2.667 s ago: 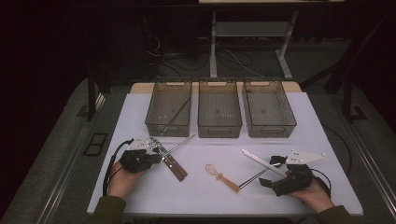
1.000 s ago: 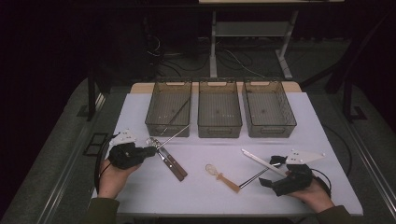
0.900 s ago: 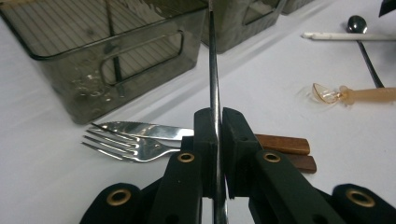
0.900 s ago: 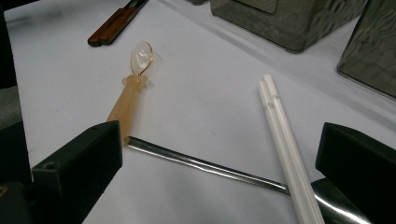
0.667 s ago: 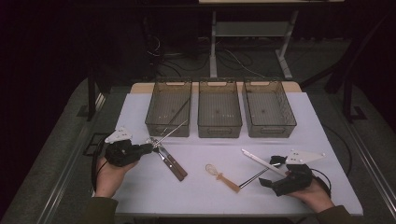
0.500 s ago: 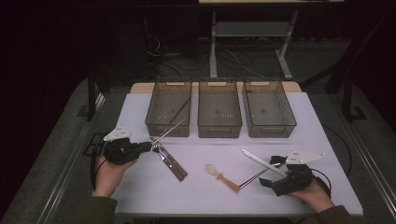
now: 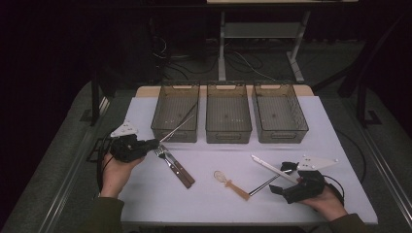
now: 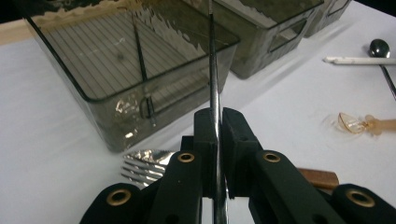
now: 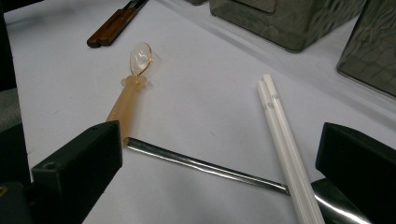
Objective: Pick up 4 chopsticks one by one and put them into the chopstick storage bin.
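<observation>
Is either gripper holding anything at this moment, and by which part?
The left gripper is shut on a thin metal rod, gripped near its lower end; the rest slants up over the left bin. The right gripper is open, holding nothing.

Three bins stand in a row at the back of the table (image 7: pixel 340 160): left bin (image 7: pixel 176 112), middle bin (image 7: pixel 228 113), right bin (image 7: pixel 279 114). Before them lie, left to right, a fork (image 7: pixel 175 165), a small spoon (image 7: pixel 231 183), a metal spoon (image 7: pixel 272 177) and chopsticks (image 7: pixel 273 167) crossing it.
</observation>
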Motion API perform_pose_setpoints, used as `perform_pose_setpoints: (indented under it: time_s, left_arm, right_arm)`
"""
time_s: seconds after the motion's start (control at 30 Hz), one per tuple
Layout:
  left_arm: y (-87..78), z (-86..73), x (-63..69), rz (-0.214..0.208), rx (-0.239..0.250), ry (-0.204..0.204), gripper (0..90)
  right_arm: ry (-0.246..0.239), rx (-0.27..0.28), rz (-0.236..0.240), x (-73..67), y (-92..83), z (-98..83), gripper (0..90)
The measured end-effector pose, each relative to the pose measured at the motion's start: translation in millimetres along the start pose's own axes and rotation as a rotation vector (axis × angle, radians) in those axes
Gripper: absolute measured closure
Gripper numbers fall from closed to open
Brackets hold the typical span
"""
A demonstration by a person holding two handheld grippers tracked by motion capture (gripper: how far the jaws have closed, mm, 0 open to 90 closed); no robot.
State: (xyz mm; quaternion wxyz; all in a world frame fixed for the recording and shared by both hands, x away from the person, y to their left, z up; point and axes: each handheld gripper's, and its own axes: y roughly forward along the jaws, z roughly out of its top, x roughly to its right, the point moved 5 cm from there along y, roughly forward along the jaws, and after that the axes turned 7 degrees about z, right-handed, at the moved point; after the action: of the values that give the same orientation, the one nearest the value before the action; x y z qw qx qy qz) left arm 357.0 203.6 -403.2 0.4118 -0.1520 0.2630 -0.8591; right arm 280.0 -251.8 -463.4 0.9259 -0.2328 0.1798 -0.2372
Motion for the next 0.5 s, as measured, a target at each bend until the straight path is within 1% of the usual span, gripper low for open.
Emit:
perform_pose_setpoints:
  time_s: [0.1, 0.17, 0.33, 0.4, 0.5]
  left_arm:
    - [3.9, 5.7, -0.7, 0.003, 0.008, -0.004, 84.2]
    - [6.9, 9.4, -0.6, 0.007, 0.004, 0.003, 84.2]
    - [13.0, 21.5, 0.1, 0.008, 0.02, 0.002, 84.2]
    - [16.0, 26.1, 0.4, 0.018, 0.014, 0.014, 84.2]
    - [19.5, 32.9, -1.0, 0.02, 0.021, 0.009, 84.2]
  right_arm:
    - [0.007, 0.001, -0.004, 0.7, 0.1, -0.3, 0.5]
    - [0.003, 0.002, -0.003, 0.4, -0.4, -0.3, 0.5]
    - [0.008, 0.003, -0.004, 0.7, -0.8, -0.4, 0.5]
    - [0.006, 0.002, -0.003, 0.7, -0.7, -0.5, 0.5]
    - [0.007, 0.003, -0.004, 0.6, -1.0, -0.4, 0.5]
